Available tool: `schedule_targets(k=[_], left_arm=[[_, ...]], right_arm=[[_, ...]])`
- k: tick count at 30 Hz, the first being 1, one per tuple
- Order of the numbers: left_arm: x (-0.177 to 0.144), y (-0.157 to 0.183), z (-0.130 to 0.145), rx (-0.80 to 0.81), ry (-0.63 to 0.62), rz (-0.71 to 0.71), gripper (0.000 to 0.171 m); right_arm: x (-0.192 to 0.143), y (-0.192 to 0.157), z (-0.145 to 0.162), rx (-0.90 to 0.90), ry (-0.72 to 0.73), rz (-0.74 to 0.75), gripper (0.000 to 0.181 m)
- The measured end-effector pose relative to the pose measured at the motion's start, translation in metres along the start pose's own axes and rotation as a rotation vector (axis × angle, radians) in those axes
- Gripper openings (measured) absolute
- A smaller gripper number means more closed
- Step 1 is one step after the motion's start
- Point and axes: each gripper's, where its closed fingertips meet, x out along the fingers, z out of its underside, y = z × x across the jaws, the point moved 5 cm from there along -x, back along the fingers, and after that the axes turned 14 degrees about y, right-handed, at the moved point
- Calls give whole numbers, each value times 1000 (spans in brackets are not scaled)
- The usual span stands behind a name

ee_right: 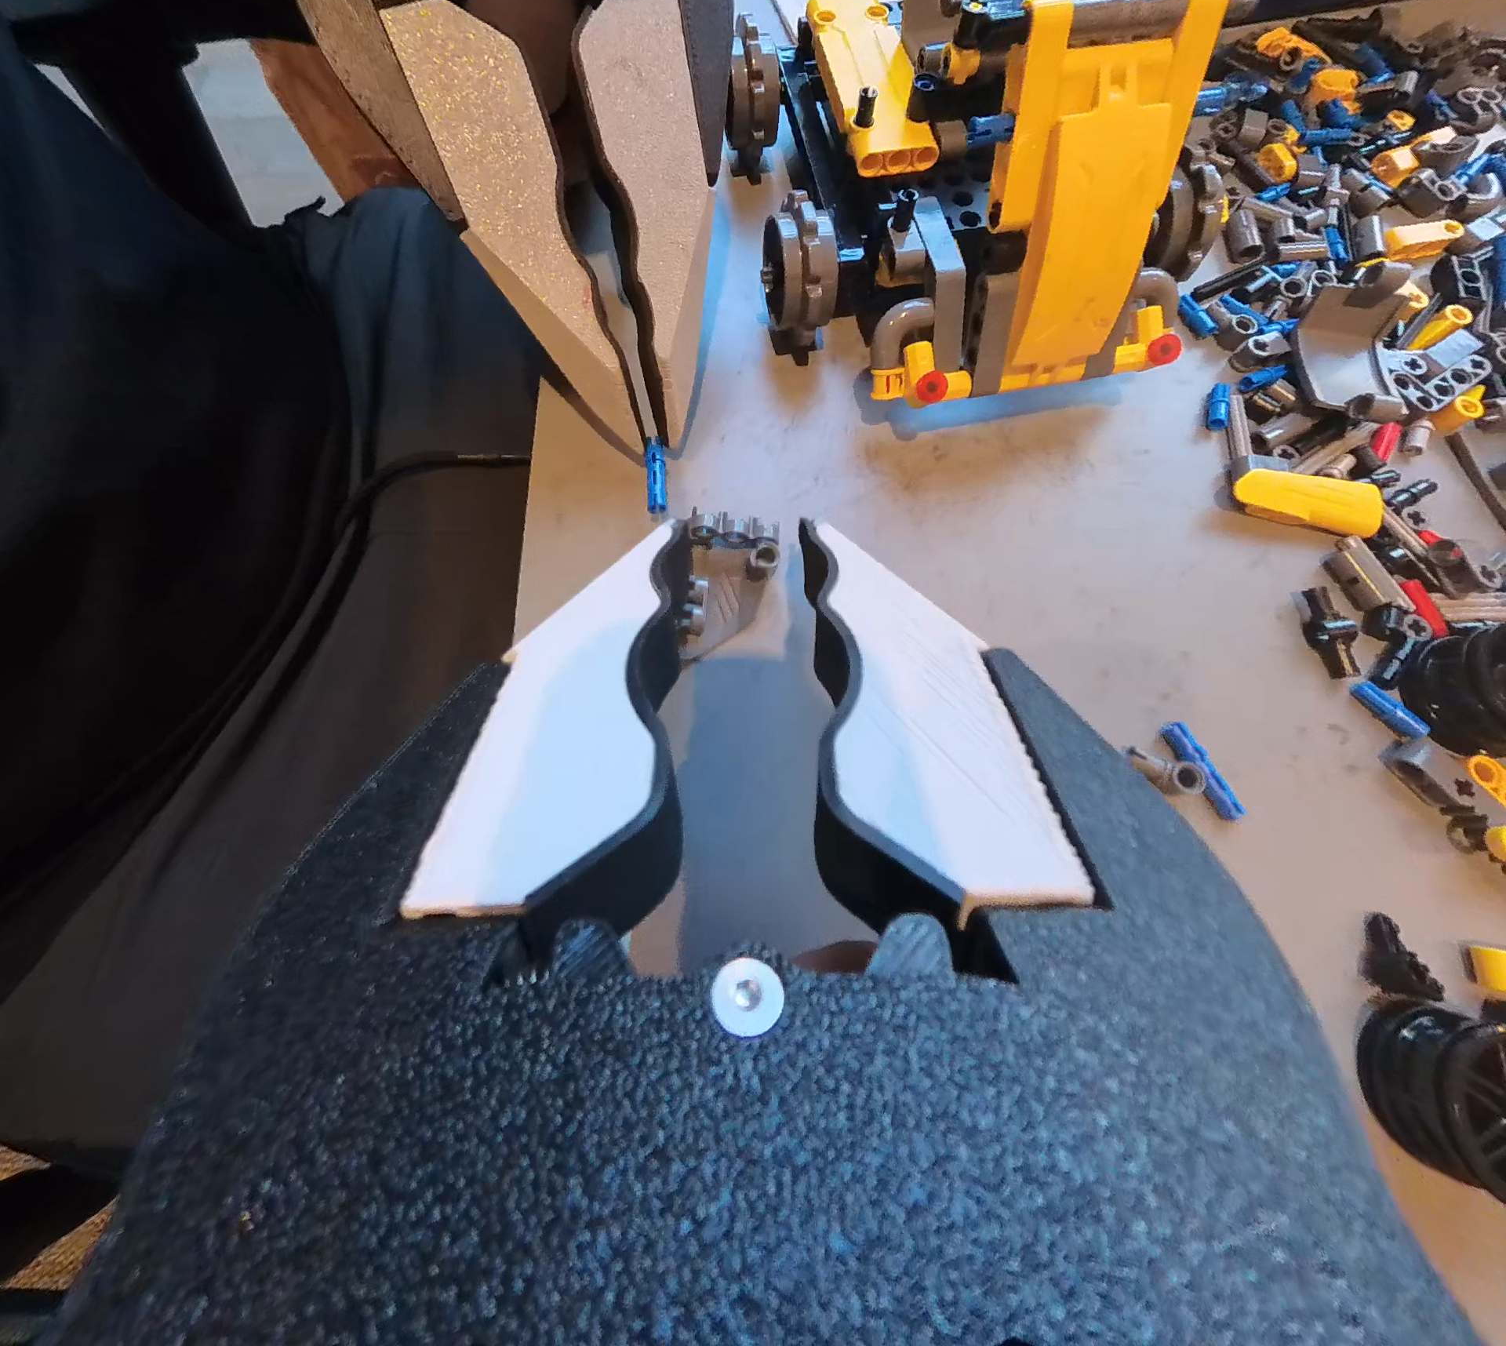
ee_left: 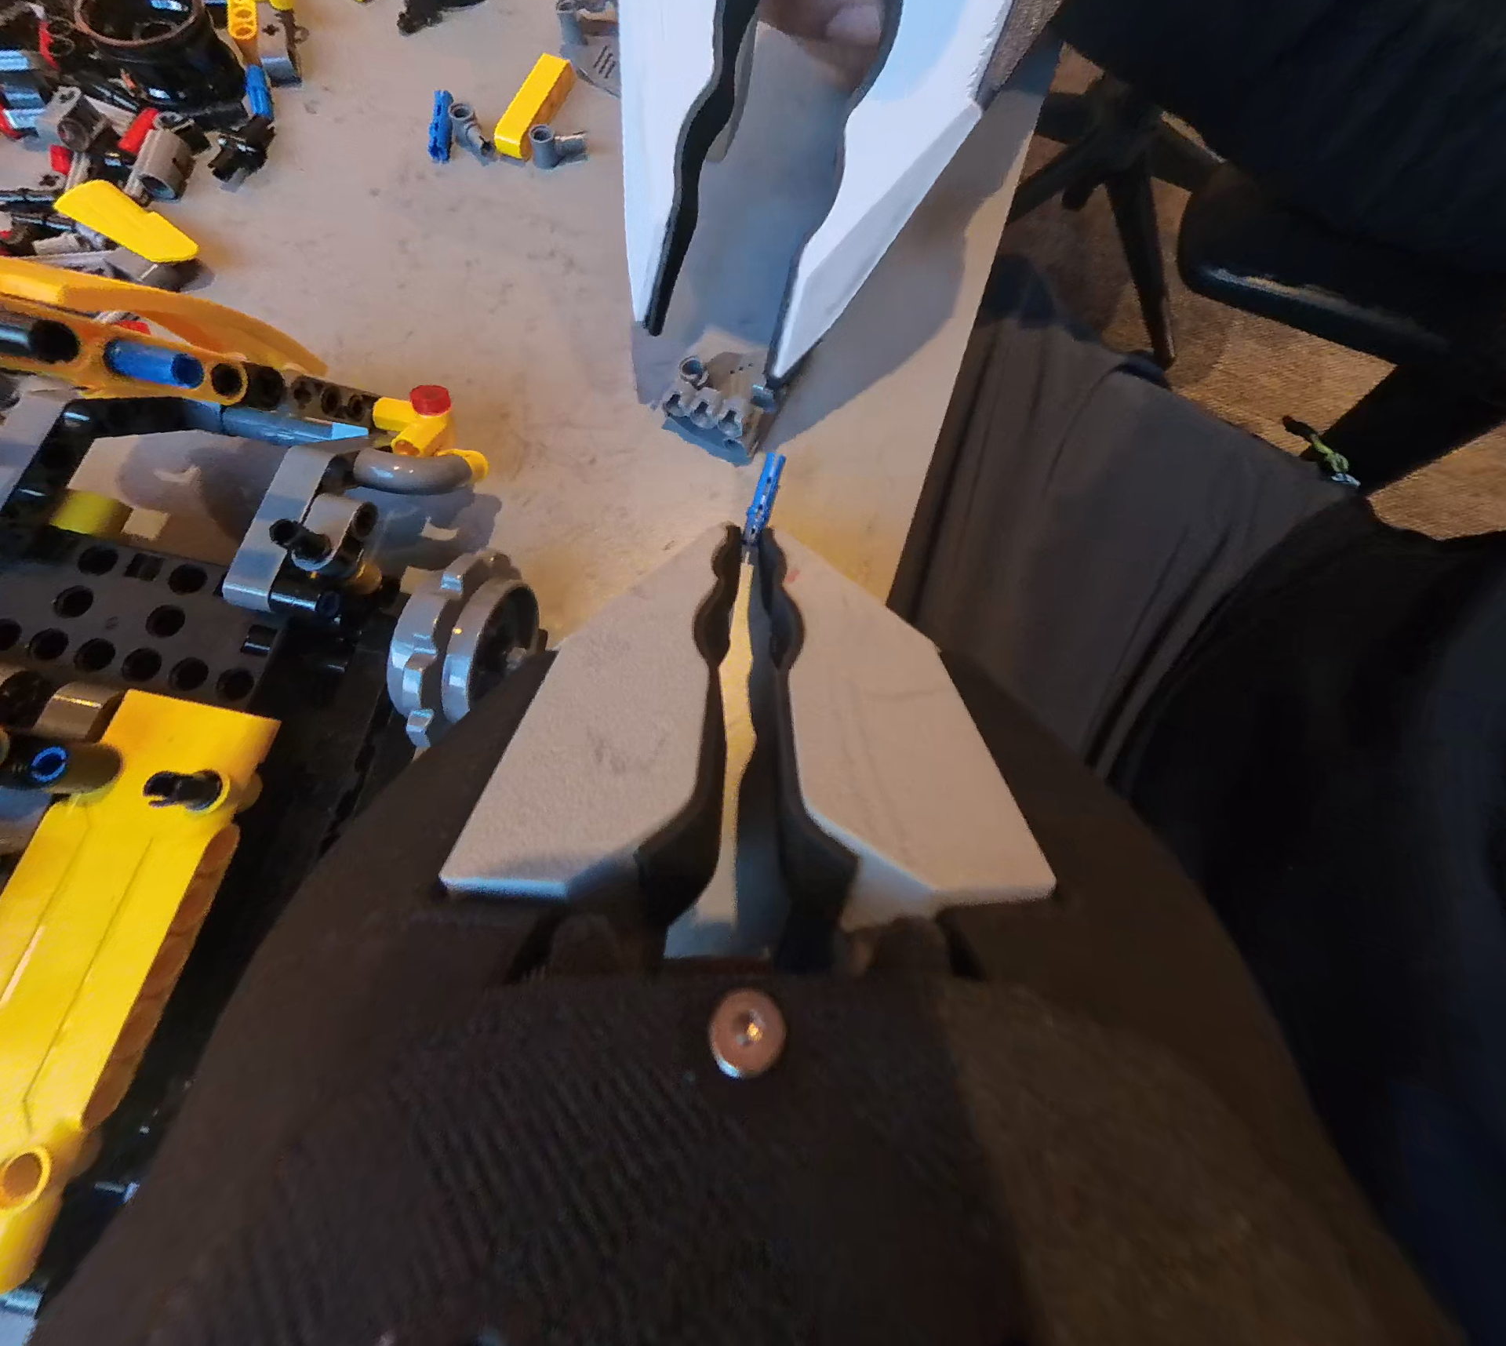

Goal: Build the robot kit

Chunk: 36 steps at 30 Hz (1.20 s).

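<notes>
Ribbed blue pin (ee_left: 764, 492) in left tool (ee_left: 754, 539), right tool (ee_right: 737, 533) around knobbly grey piece (ee_right: 721, 577)

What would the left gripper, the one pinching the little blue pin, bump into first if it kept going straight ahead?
Most likely the grey connector piece at the right gripper's fingers. The blue pin in the left gripper points almost at it, with a small gap showing; depth is hard to judge.

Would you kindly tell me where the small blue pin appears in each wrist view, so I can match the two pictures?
Left wrist view: the blue pin sits just right of centre, pinched at the tips of the left tongs.
Right wrist view: it is left of centre, hanging from those tongs' tips.
Shared landmark: the grey connector piece beside the pin, between the right tongs.
</notes>
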Motion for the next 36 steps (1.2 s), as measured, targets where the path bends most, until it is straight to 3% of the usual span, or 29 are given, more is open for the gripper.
schedule_targets(k=[18,36], left_arm=[[-2,-6,2,12,-38,-12,3],[6,-1,1,-58,-30,-59,3]], right_arm=[[13,-15,7,31,-137,53,15],[10,-19,9,25,-156,46,4]])
